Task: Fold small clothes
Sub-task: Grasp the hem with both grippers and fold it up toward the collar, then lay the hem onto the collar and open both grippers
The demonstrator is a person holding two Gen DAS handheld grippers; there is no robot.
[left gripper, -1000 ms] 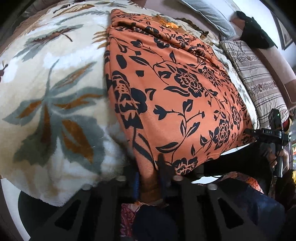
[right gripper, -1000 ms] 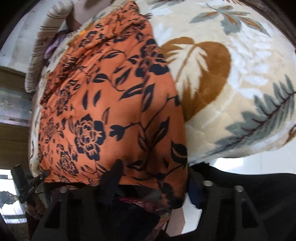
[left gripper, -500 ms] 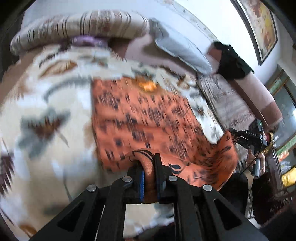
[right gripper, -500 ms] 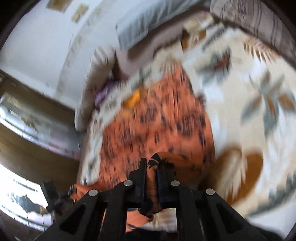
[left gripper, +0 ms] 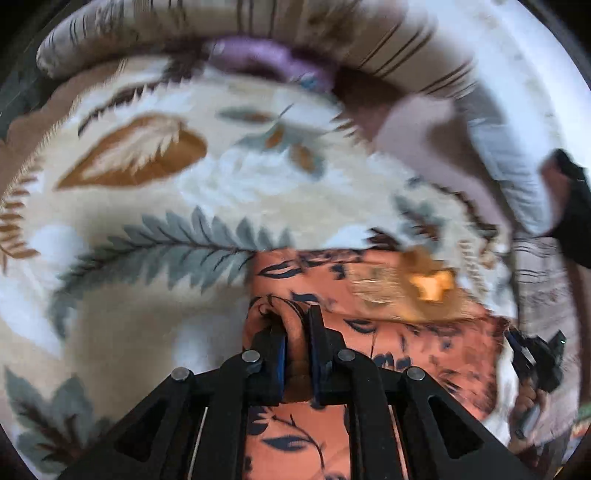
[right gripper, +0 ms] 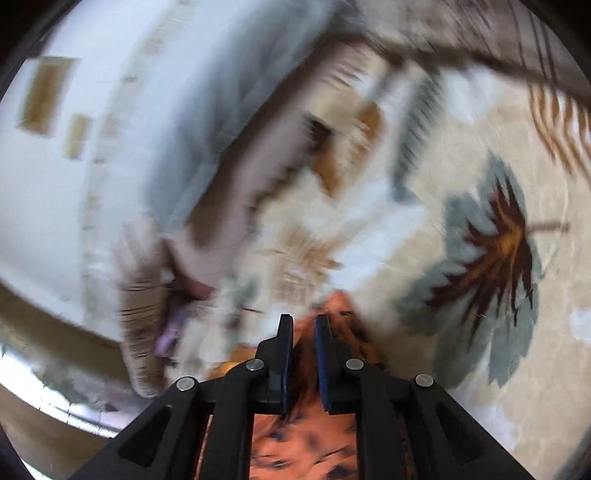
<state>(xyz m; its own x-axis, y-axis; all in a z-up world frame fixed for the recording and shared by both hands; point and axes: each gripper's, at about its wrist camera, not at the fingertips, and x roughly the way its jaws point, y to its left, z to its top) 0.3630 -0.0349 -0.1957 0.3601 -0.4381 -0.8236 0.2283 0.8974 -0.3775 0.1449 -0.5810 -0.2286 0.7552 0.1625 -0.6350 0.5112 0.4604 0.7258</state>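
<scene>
An orange garment with dark blue flowers [left gripper: 402,332] lies folded over on a cream leaf-patterned blanket [left gripper: 155,206]. My left gripper [left gripper: 295,328] is shut on a bunched corner of the garment and holds it over the garment's far edge. The right gripper shows at the right edge of the left wrist view [left gripper: 535,358]. In the right wrist view my right gripper [right gripper: 303,328] is shut on another corner of the orange garment [right gripper: 310,439], with the cloth trailing back under it. A yellow-orange patch [left gripper: 428,284] shows near the garment's far edge. Both views are blurred.
A striped bolster pillow [left gripper: 258,22] and a purple cloth [left gripper: 266,62] lie at the head of the bed. A grey-blue pillow [left gripper: 506,155] and a dark item [left gripper: 572,210] lie at the right. The blanket [right gripper: 480,240] spreads wide to the right of the right gripper.
Both grippers have carried the garment's near edge up and forward across the bed toward its far edge, doubling the cloth over itself. Both stay shut on the cloth.
</scene>
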